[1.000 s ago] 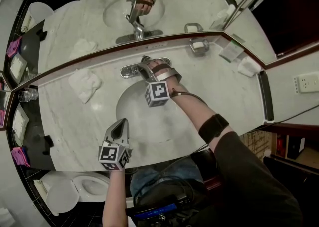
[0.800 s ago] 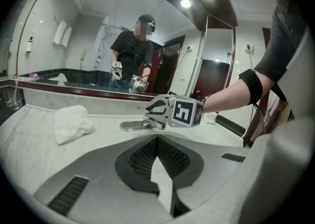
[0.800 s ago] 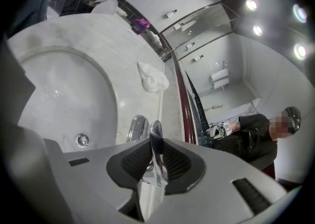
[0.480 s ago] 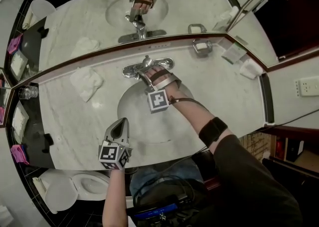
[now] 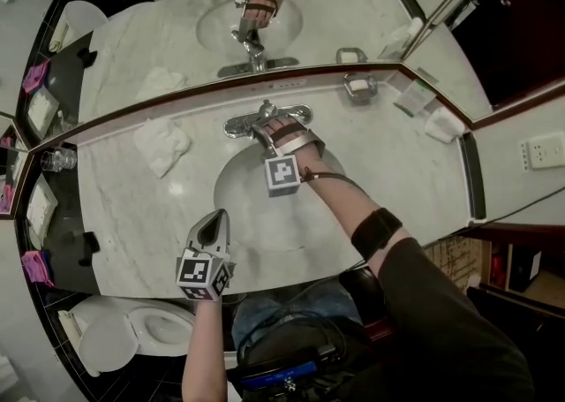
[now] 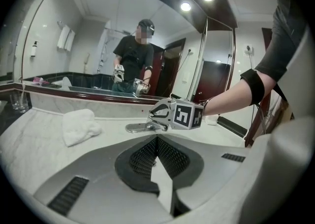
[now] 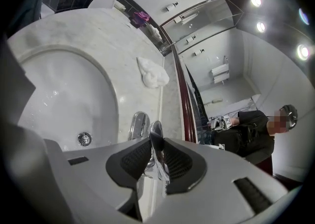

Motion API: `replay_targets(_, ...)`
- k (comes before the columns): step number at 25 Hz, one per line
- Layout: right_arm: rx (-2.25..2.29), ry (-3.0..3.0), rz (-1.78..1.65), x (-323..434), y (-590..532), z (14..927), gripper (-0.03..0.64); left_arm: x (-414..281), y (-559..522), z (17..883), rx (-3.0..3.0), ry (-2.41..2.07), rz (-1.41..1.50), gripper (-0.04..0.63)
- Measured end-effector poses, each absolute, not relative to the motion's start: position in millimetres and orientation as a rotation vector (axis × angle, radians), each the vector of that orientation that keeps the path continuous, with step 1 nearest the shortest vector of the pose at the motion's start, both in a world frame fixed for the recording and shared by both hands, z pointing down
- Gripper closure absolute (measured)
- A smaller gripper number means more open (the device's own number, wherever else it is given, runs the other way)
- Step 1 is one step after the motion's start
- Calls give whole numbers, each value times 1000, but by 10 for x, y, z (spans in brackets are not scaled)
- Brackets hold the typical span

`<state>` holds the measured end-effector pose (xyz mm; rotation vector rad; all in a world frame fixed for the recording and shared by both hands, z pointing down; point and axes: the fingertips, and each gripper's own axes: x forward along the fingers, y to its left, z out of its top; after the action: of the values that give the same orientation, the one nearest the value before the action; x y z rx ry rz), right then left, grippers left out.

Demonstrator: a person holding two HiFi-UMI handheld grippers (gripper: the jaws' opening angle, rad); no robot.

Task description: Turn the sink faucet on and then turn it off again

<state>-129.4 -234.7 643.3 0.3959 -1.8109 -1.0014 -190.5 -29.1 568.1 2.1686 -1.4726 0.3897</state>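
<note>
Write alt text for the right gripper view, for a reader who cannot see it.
The right gripper, its fingers having just opened slightly, grips the chrome faucet handle. Beyond lie the white sink basin with its drain, a crumpled white towel on the marble counter, and a mirror reflecting the person.
</note>
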Motion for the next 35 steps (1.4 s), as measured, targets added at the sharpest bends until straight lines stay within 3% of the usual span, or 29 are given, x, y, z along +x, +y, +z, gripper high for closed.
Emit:
replay_targets(11, 541, -1976, -843, -1059, -1643, 5720, 507, -1948, -77, 5255, 2218, -1542, 358, 594)
replay_targets(16, 689, -2075, -680, -729, -1328, 5336, 573, -1891, -27, 5095, 2252, -1552, 343, 595)
replay_targets(35, 1207, -2441, 186, 666, -593, 4715, 597, -1595, 71, 4804, 2349, -1489, 355, 595)
